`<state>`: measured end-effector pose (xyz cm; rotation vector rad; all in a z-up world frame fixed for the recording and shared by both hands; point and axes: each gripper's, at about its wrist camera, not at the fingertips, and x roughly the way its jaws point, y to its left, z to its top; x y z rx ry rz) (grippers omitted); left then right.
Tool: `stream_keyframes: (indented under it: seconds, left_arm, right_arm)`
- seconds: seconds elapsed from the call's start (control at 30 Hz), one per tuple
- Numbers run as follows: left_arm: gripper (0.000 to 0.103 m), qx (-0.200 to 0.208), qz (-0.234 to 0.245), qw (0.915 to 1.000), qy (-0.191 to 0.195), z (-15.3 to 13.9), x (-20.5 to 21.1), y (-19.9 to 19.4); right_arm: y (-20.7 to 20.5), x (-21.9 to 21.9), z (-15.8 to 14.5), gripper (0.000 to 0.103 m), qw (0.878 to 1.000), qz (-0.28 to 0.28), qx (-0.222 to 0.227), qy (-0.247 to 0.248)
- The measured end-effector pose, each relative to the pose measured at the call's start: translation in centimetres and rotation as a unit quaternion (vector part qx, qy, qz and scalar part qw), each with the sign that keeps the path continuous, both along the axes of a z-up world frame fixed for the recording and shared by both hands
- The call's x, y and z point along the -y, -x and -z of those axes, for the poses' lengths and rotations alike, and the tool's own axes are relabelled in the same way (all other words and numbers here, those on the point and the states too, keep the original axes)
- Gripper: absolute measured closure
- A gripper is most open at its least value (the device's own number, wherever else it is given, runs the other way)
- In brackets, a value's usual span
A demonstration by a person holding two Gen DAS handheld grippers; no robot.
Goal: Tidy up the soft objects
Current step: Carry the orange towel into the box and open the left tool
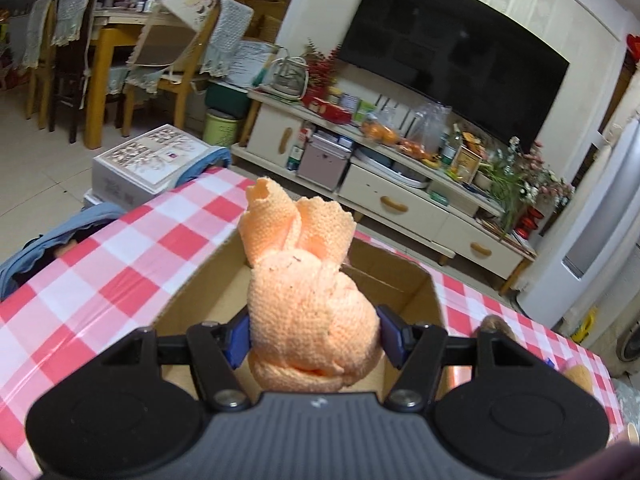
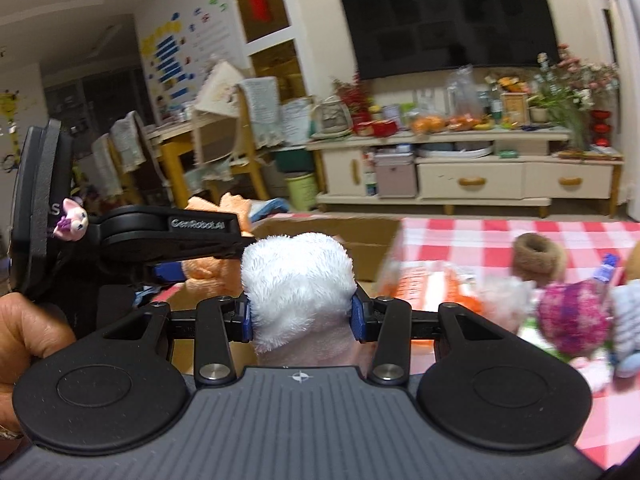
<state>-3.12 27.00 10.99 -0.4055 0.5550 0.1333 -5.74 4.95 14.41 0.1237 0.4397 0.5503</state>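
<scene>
While both tongs are loaded, nothing's dropped yet: left tongs (image 1: 314,340) pinch an orange knit roll (image 1: 308,292) above the open cardboard box (image 1: 404,280), right tongs (image 2: 302,316) clamp a white fluffy bundle (image 2: 298,280) just beside it. More soft stuff (image 2: 568,316) waits at 3 o'clock on the checkered tabletop (image 1: 120,248). TV (image 1: 460,52) and cluttered cabinet (image 1: 384,196) at 12, so barely started I'd say.
</scene>
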Motion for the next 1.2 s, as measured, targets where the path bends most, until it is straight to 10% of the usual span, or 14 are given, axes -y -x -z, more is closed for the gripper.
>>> stream_keyframes:
  seconds: [0.33,0.73,1.2]
  left_arm:
    - [0.035,-0.027,-0.014,0.9993,-0.022,0.6,-0.2,-0.2]
    - [0.005,-0.014,-0.016,0.9984,-0.053,-0.1,1.2,0.5]
    - [0.003,0.011,0.039,0.9942,-0.099,-0.6,5.9,0.7]
  right_arm:
    - [0.5,-1.5,0.7,0.005,1.000,0.001,-0.012,0.017]
    - [1.1,2.4,1.0,0.000,0.993,0.115,-0.003,-0.001]
    - [2.5,3.5,1.0,0.000,0.981,0.189,0.031,0.042]
